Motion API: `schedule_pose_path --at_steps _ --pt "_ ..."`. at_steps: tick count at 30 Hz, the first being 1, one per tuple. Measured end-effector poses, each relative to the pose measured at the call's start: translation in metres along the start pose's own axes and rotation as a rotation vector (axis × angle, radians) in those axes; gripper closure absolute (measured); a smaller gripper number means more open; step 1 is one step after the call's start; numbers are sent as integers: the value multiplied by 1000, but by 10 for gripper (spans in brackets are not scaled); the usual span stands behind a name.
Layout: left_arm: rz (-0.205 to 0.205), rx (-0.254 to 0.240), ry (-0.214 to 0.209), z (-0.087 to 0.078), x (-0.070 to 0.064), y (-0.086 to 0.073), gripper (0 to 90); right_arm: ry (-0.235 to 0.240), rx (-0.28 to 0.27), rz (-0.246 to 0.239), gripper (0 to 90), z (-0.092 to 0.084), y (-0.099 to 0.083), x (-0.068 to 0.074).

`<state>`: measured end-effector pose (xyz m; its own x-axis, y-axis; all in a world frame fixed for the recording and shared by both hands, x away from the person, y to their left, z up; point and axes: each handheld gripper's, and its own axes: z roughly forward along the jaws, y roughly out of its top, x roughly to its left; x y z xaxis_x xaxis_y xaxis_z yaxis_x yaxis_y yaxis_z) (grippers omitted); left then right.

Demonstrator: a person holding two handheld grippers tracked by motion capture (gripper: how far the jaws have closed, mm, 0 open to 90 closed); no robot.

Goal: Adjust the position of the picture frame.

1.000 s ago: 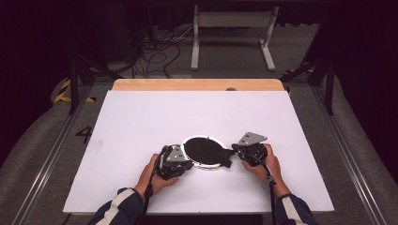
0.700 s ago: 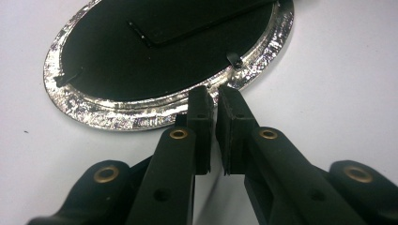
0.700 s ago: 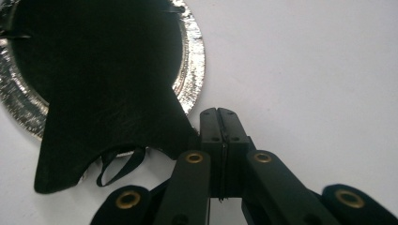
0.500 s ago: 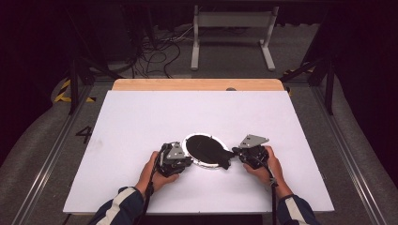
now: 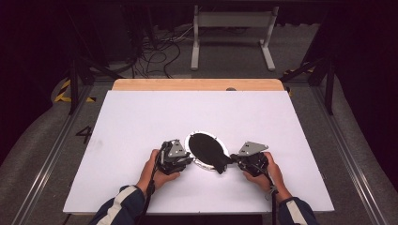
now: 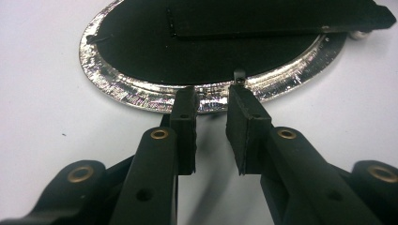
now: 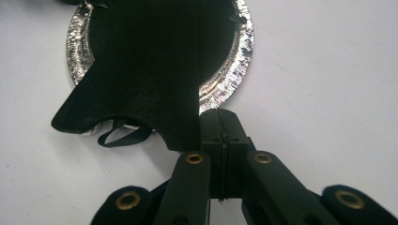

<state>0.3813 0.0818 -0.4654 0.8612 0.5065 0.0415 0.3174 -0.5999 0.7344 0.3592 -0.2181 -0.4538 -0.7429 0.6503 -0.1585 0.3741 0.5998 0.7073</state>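
On the white surface [image 5: 141, 122] lies a foil plate [image 5: 193, 140] with a black cloth [image 5: 206, 149] over it, near the front edge, between the two hands. In the high view the cloth's tail runs off the plate toward 4 o'clock and ends at the right tongs [image 5: 234, 161].

The left tongs [image 5: 188, 159] sit at the plate's 8 o'clock edge. Their jaws have just been opening: in the left gripper view they stand slightly spread, with bare surface in the gap and the plate's crinkled rim [image 6: 141, 96] just beyond the tips. Nothing is pinched there. A second ago these tongs were tighter together at that rim, and the plate has shifted a little, with its long axis turned more toward the right hand.

The right tongs [image 7: 220, 119] are pressed together. In the right gripper view their tips sit against the rim [image 7: 225, 89], with the cloth's tail [image 7: 141, 108] at their 9 o'clock; a thin dark strand seems caught in the seam, but whether they truly pinch the cloth cannot be told. A loose loop of trim [image 7: 123, 136] hangs below the tail.

The left side appears to have let go of the plate, so any further pull on the cloth now rests with the right hand alone, and the light plate may slide along with it.
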Motion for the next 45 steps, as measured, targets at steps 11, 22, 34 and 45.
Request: schedule_pose_path --at_steps 11,22,34,45 --pt "17 9 14 3 6 4 864 28 7 -8 900 -3 1 12" --pt "7 2 43 8 14 6 863 53 -3 1 900 -4 1 28" --pt "72 61 -78 -4 6 4 801 65 7 -16 900 -3 2 36" --pt "37 29 -48 3 7 6 778 105 10 13 900 -3 3 37"
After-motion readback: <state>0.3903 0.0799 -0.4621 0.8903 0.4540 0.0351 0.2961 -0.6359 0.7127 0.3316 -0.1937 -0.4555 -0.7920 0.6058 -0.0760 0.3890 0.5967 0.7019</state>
